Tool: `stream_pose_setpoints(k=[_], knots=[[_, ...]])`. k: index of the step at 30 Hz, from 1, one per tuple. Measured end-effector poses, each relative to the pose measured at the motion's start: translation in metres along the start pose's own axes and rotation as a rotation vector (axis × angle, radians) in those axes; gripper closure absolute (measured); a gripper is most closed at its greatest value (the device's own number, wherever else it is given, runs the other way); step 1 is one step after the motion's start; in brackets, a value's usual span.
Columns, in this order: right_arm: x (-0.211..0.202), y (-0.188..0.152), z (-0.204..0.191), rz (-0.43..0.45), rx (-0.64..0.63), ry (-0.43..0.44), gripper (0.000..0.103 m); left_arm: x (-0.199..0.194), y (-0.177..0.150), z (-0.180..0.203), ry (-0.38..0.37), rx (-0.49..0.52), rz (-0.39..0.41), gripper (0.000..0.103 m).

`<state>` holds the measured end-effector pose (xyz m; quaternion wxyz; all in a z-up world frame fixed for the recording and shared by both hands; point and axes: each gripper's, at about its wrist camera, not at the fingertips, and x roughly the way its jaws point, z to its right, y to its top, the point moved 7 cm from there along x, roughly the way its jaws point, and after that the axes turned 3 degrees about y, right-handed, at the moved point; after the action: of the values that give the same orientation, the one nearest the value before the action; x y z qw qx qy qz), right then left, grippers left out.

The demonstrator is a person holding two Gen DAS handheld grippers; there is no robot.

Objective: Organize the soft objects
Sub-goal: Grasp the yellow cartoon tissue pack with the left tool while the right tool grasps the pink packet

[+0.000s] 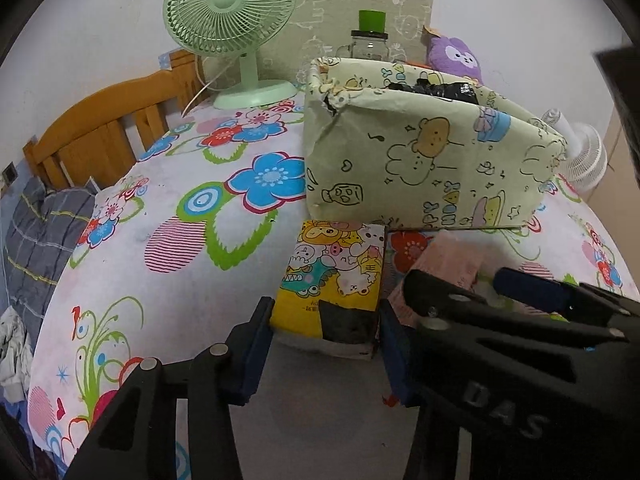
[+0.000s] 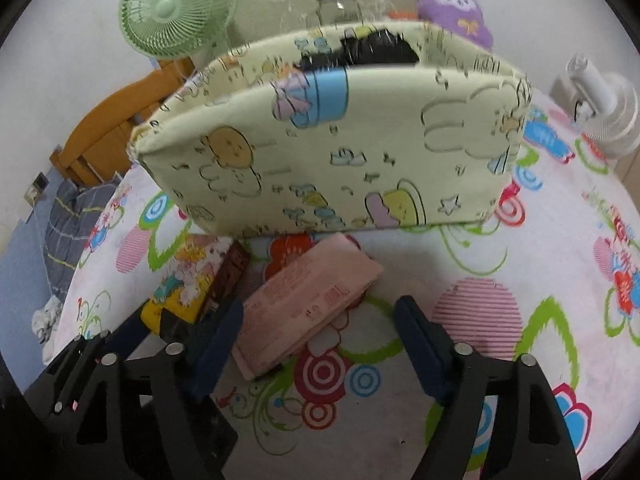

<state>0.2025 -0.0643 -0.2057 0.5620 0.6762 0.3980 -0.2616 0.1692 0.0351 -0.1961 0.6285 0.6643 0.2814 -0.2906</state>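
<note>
A yellow cartoon-print tissue pack point(image 1: 340, 272) lies on the flowered bedsheet in front of a pale yellow cartoon-print fabric bin point(image 1: 432, 152). My left gripper point(image 1: 324, 356) is open, its fingers on either side of the pack's near end. A pink tissue pack point(image 2: 308, 300) lies beside the yellow pack point(image 2: 188, 280), in front of the bin point(image 2: 340, 152). My right gripper point(image 2: 320, 344) is open, around the pink pack's near end, and it also shows in the left wrist view point(image 1: 452, 280). Something black sits inside the bin point(image 2: 380, 52).
A green desk fan point(image 1: 232, 32) stands behind the bin on the left, a jar with a green lid point(image 1: 370, 40) and a purple plush toy point(image 1: 454, 56) behind it. A white fan point(image 2: 604, 108) is at the right. A wooden headboard point(image 1: 104, 128) borders the left.
</note>
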Motion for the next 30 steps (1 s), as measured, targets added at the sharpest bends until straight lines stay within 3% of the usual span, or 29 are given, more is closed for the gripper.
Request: stream_pose_setpoints(k=[14,19,30], knots=[[0.01,0.006,-0.016,0.012,-0.079,-0.055,0.032,-0.001,0.003,-0.016,0.045,0.01,0.014,0.052],[0.013,0.008,-0.018,0.014,-0.112,-0.081,0.044,0.004,0.001,-0.013,0.046,0.034,0.006,0.052],[0.013,0.006,-0.02,0.029,-0.141,-0.068,0.055,0.002,-0.001,-0.009,0.048,0.043,0.011,0.051]])
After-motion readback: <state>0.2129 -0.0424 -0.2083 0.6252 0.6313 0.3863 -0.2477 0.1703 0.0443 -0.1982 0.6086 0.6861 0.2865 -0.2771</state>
